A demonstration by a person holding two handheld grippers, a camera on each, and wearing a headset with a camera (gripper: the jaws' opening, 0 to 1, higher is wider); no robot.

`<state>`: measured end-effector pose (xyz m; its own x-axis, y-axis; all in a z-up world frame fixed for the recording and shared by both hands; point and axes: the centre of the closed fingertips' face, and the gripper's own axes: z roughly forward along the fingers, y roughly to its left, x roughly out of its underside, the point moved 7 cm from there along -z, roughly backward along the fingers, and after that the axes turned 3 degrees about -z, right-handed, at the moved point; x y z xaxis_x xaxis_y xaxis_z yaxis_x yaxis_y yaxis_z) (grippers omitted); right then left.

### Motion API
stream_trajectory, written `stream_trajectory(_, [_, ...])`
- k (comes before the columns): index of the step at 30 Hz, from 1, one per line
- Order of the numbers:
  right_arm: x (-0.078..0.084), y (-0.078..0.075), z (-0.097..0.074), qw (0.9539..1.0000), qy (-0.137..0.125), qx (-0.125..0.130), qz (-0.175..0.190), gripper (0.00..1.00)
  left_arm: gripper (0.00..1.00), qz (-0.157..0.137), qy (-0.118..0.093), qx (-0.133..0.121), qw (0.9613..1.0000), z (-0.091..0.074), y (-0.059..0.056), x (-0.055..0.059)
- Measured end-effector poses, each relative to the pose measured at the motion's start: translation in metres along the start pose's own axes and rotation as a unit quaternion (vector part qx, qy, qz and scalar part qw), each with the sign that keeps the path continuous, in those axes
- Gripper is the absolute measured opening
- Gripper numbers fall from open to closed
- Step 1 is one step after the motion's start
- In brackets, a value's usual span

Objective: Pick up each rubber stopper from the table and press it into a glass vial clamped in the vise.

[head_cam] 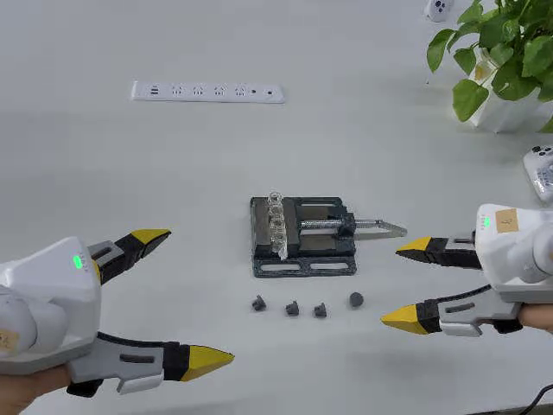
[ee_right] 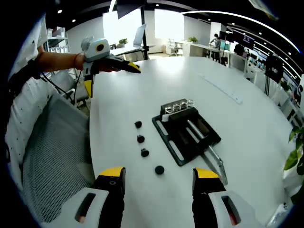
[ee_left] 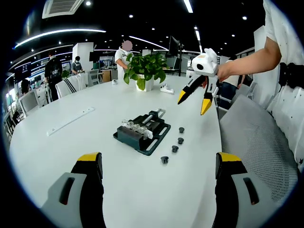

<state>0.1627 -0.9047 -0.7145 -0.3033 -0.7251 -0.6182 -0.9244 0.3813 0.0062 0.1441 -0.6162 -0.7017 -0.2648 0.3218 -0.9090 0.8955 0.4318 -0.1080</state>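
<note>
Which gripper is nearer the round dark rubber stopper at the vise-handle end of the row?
Right. The right gripper hangs open close beside the round dark rubber stopper, not touching it; the left gripper is open on the stopper's opposite side, much farther off.

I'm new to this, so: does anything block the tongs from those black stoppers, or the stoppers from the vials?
Nothing visible does. The stoppers lie on bare table between the open left tongs and right tongs, just in front of the vise, where the vials stand upright, uncovered.
</note>
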Motion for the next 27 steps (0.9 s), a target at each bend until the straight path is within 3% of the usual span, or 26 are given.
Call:
stream_trajectory(9, [-0.005, -0.003, 0.019, 0.9955, 0.070, -0.034, -0.055, 0.38, 0.99, -0.004, -0.004, 0.001, 1.0000, 0.001, 0.000, 0.002])
stream_trajectory(16, [-0.004, -0.008, 0.032, 0.9880, 0.111, -0.056, -0.092, 0.24, 0.99, -0.007, -0.007, -0.001, 0.9999, 0.001, 0.001, 0.002])
stream_trajectory(27, [0.001, -0.009, 0.052, 0.9759, 0.159, -0.079, -0.127, 0.18, 0.99, -0.013, -0.012, -0.001, 0.9998, 0.003, 0.000, 0.004])
